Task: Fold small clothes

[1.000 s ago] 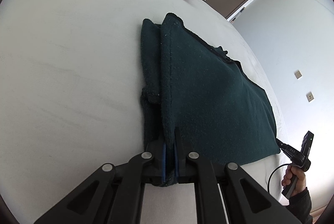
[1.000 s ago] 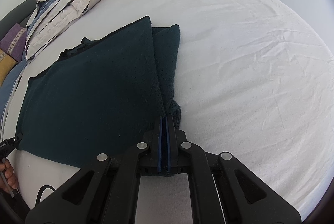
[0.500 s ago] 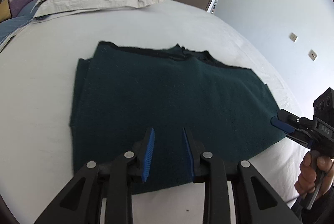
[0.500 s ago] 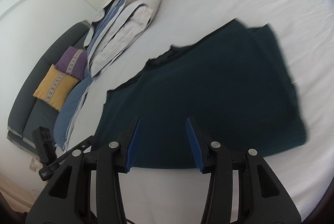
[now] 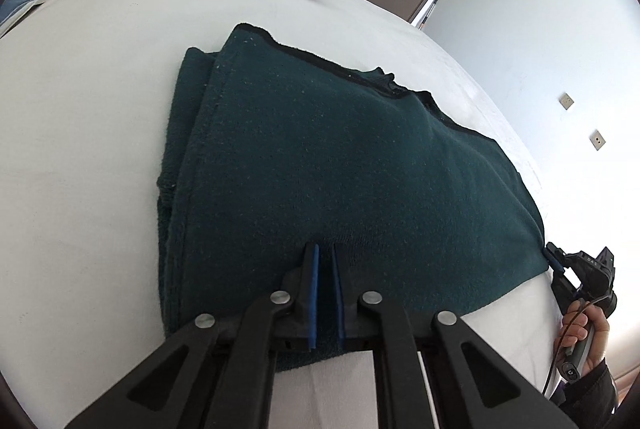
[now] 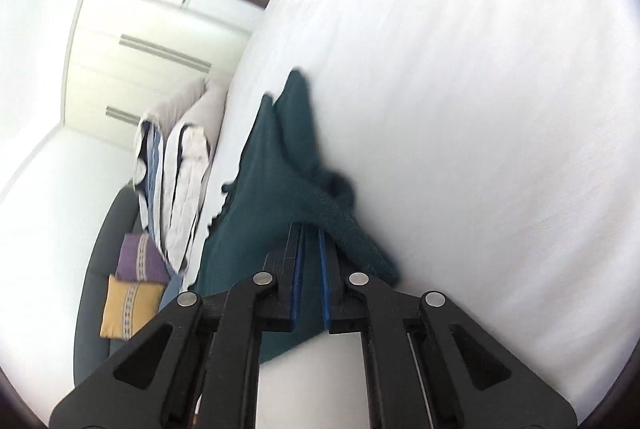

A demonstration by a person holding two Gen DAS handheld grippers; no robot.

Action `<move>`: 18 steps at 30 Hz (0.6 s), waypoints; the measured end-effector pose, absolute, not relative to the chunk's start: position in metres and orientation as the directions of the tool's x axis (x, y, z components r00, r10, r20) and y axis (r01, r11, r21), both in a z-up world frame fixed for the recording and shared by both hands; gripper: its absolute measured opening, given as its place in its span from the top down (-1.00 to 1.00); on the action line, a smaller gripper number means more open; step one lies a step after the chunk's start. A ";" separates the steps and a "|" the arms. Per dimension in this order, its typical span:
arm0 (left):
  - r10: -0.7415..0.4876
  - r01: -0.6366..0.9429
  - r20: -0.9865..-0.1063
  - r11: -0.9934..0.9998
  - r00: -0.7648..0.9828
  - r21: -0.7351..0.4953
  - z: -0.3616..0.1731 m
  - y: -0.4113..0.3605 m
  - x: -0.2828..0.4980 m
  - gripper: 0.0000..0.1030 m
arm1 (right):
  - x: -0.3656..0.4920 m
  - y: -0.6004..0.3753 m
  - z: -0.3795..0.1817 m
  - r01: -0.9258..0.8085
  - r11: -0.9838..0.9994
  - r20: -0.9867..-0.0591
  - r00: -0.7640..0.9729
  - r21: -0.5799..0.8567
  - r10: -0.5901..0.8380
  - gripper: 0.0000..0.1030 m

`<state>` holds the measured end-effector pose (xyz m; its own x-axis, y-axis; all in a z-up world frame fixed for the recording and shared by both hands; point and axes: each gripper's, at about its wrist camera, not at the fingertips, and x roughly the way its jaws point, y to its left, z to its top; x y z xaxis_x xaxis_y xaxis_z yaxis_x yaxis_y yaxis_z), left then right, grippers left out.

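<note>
White, faintly creased bedsheet point(image 5: 80, 149) carried a fuzzy dark-green fleece garment point(image 5: 340, 157), folded flat. Both the left gripper point(image 5: 324, 261) and right gripper point(image 6: 309, 233) were clenched on its thick near hem.

My left view is sharp and evenly lit by soft daylight, the white bed point(image 5: 80, 133) bright with no hard shadows and the dark green garment point(image 5: 340, 165) showing its fuzzy texture. My right view is smeared with motion blur, the bed sheet point(image 6: 500, 109) nearly washed out and the wardrobe point(image 6: 132, 41) hazy. Both fisheye pictures bend strongly and darken to black at the rim.
</note>
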<state>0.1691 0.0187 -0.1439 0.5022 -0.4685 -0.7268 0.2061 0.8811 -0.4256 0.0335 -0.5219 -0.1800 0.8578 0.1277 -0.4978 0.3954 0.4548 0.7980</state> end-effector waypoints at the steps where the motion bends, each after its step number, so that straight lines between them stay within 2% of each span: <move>1: -0.463 0.198 -0.730 0.884 0.502 -0.424 -0.141 0.021 0.168 0.77 | 0.025 -0.525 -0.173 0.453 0.466 -0.539 0.840 0.760 0.061 0.79; 2: -0.451 0.190 -0.730 0.890 0.514 -0.415 -0.135 0.023 0.167 0.71 | 0.018 -0.527 -0.165 0.473 0.468 -0.545 0.838 0.746 0.021 0.75; 4: -0.411 0.180 -0.716 0.908 0.565 -0.379 -0.119 0.026 0.166 0.15 | 0.017 -0.523 -0.149 0.433 0.476 -0.504 0.863 0.765 0.025 0.75; 6: -0.391 0.184 -0.689 0.916 0.611 -0.357 -0.103 0.027 0.174 -0.04 | 0.040 -0.504 -0.127 0.379 0.546 -0.490 0.869 0.747 0.067 0.75; 10: -0.365 0.231 -0.663 0.930 0.654 -0.285 -0.082 0.004 0.213 -0.03 | 0.143 -0.442 -0.098 0.209 0.656 -0.497 0.818 0.726 0.290 0.75; 13: -0.329 0.225 -0.668 0.944 0.668 -0.241 -0.080 -0.010 0.248 -0.03 | 0.222 -0.390 -0.088 0.118 0.697 -0.518 0.757 0.708 0.398 0.73; 18: -0.259 0.180 -0.714 0.966 0.650 -0.187 -0.105 -0.017 0.291 -0.06 | 0.329 -0.322 -0.131 0.069 0.638 -0.532 0.625 0.767 0.571 0.73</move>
<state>0.2914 -0.0174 -0.1048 0.6504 -0.2595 -0.7139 0.1796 0.9657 -0.1874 0.3290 -0.3221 -0.1309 0.6249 0.5715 -0.5318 0.0695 0.6378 0.7670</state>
